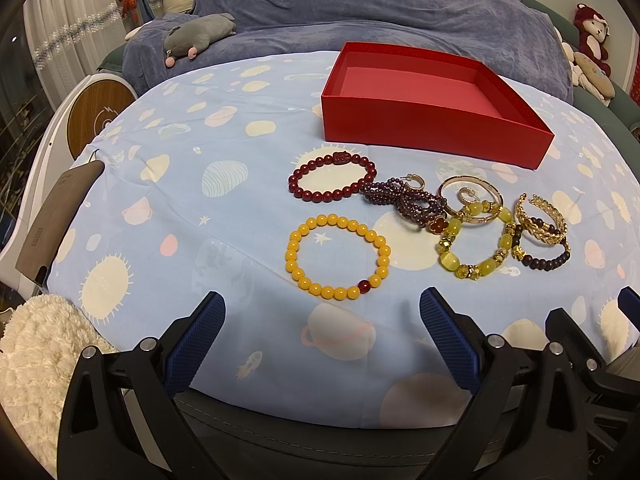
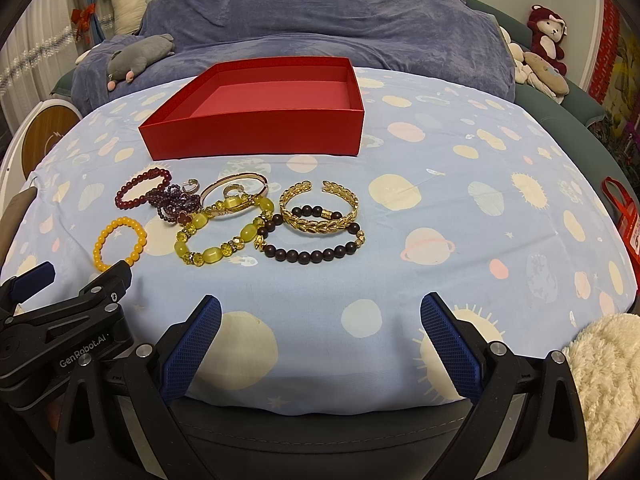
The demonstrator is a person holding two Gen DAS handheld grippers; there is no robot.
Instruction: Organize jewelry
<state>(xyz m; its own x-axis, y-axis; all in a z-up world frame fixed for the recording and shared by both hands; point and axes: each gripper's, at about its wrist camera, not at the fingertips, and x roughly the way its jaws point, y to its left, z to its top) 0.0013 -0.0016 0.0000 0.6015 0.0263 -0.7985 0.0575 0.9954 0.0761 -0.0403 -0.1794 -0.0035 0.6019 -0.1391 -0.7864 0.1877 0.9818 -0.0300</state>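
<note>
A planet-print blue sheet [image 2: 440, 184] covers the bed, with bracelets [image 2: 224, 216] lying before a red box [image 2: 256, 128]. Stuffed toys [image 2: 548, 36] line the edges. The left gripper [image 1: 322, 312] and right gripper [image 2: 320, 314] hover with jaws spread, holding nothing.

Bracelets [image 2: 240, 216] lie on cloth [image 2: 440, 208] before box [image 2: 256, 136].

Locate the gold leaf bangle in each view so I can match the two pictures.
Left wrist: gold leaf bangle at the far right of the jewelry cluster, on the dark bead bracelet.
Right wrist: near picture center, at the cluster's right end.
Shared landmark: the red box behind the jewelry.
</note>
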